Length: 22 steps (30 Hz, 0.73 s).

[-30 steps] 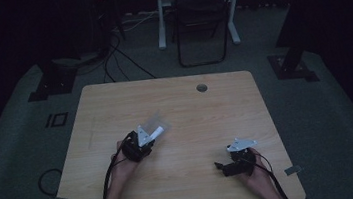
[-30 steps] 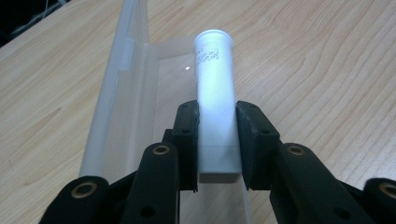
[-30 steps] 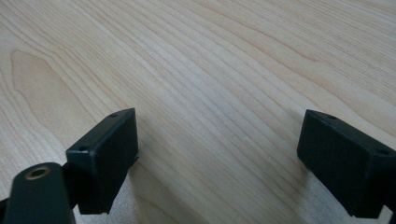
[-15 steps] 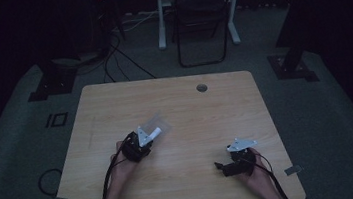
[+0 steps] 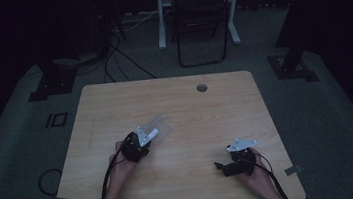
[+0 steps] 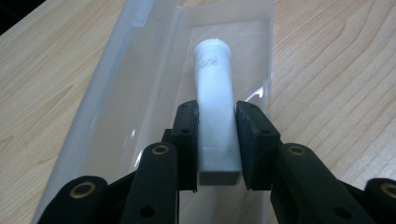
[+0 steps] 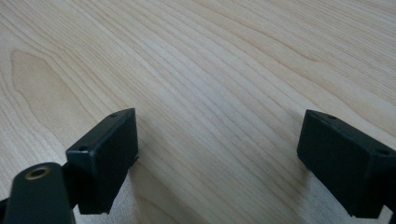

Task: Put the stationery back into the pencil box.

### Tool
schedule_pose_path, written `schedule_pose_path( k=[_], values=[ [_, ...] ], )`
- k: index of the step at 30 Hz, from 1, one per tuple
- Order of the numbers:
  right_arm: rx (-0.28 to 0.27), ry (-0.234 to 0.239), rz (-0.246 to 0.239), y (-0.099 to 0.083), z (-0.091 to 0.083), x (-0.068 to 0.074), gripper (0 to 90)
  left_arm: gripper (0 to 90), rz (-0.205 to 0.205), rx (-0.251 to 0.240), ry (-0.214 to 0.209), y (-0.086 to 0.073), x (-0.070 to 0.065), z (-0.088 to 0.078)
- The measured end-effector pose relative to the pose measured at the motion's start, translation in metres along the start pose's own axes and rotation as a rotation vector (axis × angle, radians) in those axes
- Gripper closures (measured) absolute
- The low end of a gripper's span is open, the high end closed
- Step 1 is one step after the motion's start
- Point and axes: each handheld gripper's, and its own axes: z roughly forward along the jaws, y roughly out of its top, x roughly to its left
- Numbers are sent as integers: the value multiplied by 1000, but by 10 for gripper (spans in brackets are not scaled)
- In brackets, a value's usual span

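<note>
High view: left gripper (image 5: 144, 137) sits at about 8 o'clock of the wooden table (image 5: 185, 103), clamping a white tube (image 5: 151, 133) that points toward 2 o'clock over a clear plastic sleeve (image 5: 159, 123). Right gripper (image 5: 221, 167) rests at 5 o'clock, well apart. Left gripper view: pads (image 6: 186, 135) press both sides of the tube's (image 6: 215, 102) flat end, cap end at 12 o'clock, sleeve (image 6: 121, 93) underneath. Right gripper view: jaws wide, bare table (image 7: 210, 70) between.
</note>
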Motion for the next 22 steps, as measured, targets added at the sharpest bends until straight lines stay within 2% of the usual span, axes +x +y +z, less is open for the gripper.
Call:
schedule_pose_path(
  k=[10, 14, 19, 20, 21, 22],
  values=[
    [0, 0, 1, 0, 0, 0, 123, 606, -11, -7, 5, -2, -1, -3],
    [0, 0, 1, 0, 0, 0, 123, 570, -13, -45, 0, -1, -6, -13],
    [0, 0, 0, 0, 0, 0, 123, 538, -40, -119, -51, -1, -16, -26],
    [0, 0, 0, 0, 0, 0, 123, 534, -40, -119, -51, -1, -16, -26],
    [0, 0, 0, 0, 0, 0, 123, 529, -65, -140, -88, -3, -21, -28],
    [0, 0, 0, 0, 0, 0, 123, 526, -65, -140, -88, -3, -21, -28]
  ],
)
